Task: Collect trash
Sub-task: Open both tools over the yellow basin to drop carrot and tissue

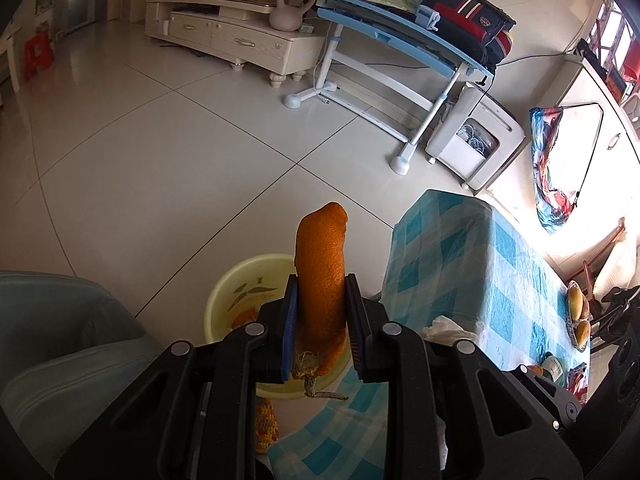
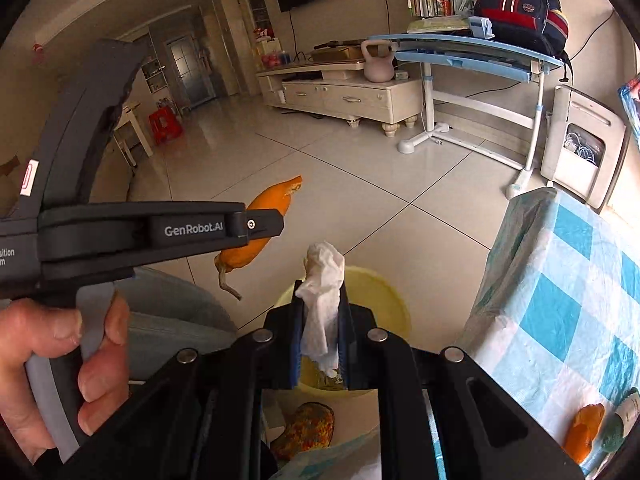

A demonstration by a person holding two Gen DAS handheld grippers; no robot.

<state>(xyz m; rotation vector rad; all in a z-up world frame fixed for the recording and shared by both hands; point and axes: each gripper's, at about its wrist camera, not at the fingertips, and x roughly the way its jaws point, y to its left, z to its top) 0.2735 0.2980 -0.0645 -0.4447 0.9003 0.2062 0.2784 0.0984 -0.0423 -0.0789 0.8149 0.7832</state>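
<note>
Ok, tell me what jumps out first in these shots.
An orange peel stands pinched in the left claw, above a yellow basin on the tiled floor. The right claw grips a crumpled white tissue over the same basin, beside a table with a blue checked cloth.

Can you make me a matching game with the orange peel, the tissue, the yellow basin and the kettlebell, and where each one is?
Things:
1. orange peel
2. crumpled tissue
3. yellow basin
4. pink kettlebell

Places:
A. on the floor beside the checked table
B. on the white TV cabinet
C. clamped in the left gripper
D. clamped in the right gripper

Pairs: 1-C, 2-D, 3-A, 4-B
</note>
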